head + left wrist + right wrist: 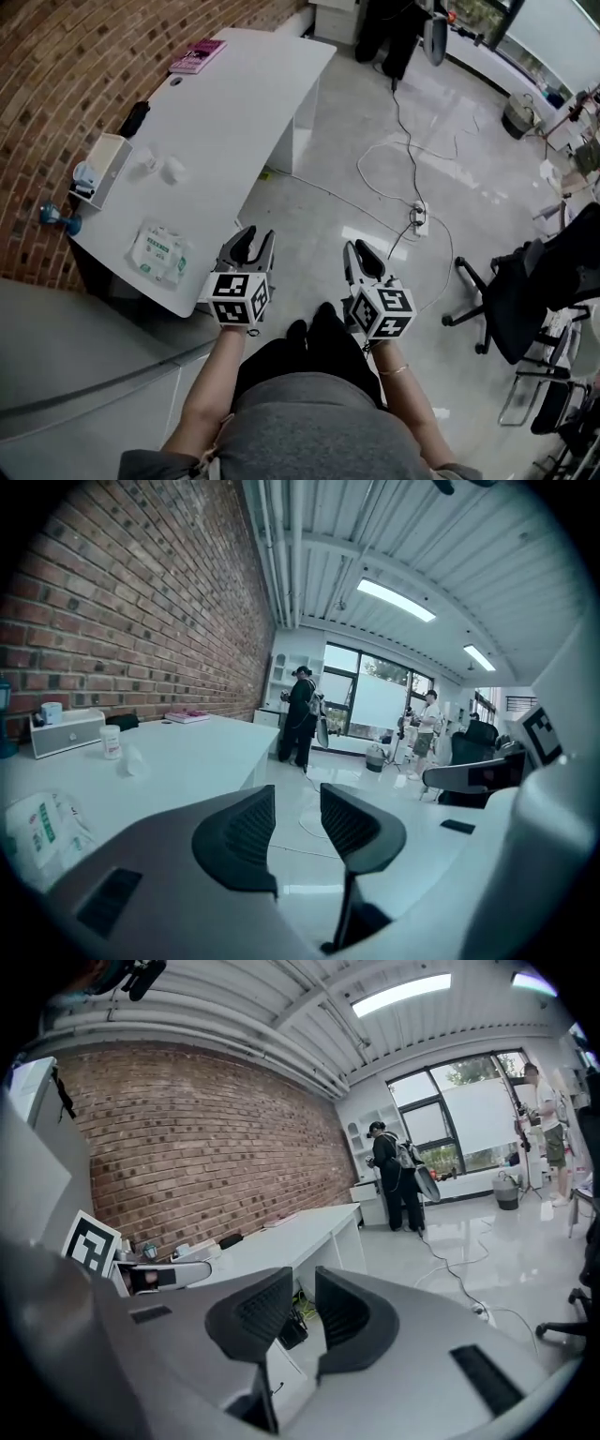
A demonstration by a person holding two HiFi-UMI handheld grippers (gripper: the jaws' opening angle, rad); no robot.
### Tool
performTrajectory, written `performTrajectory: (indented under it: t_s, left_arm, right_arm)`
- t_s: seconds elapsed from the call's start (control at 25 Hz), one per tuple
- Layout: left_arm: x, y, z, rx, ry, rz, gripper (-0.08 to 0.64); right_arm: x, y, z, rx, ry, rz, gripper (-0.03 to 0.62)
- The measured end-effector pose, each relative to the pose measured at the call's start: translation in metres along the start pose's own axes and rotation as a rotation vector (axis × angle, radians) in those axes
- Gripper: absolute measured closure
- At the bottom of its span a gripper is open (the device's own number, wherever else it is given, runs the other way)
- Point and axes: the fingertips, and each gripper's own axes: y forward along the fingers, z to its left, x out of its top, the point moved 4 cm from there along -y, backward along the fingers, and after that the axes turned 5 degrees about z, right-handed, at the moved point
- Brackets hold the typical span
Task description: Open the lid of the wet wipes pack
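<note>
The wet wipes pack lies flat on the white table, near its front edge. It is just left of the left tongs and not touching them. The right tongs are held beside the left tongs, over the floor. Both have their jaws apart, with nothing between them.

Wet wipes pack: print too small to read (lid indistinct); pink book cover text unreadable too.

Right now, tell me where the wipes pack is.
In the head view the wipes pack lies at the near end of the table, left of the left gripper.
</note>
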Motion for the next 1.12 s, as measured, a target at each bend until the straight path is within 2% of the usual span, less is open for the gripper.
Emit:
performTrajectory:
  t_s: [0.28,0.48,0.6,0.88,1.12]
  left_arm:
    - [0.002,-0.014,0.068,0.213,-0.089,-0.018,0.413]
    - [-0.003,-0.04,0.117,0.463,-0.196,-0.059,0.413]
    - [-0.004,-0.053,0.14,0.579,-0.254,-0.071,0.413]
    - [-0.014,-0.085,0.165,0.82,-0.374,-0.082,0.413]
    - [-0.022,-0.096,0.168,0.97,-0.454,-0.089,0.413]
  right_arm:
    - [0.013,0.081,0.042,0.201,-0.076,0.076,0.512]
    - [0.023,0.15,0.092,0.448,-0.185,0.155,0.514]
    - [0.029,0.178,0.124,0.569,-0.241,0.193,0.514]
    - [0.03,0.221,0.191,0.837,-0.371,0.286,0.514]
    - [0.023,0.238,0.222,1.006,-0.469,0.343,0.514]
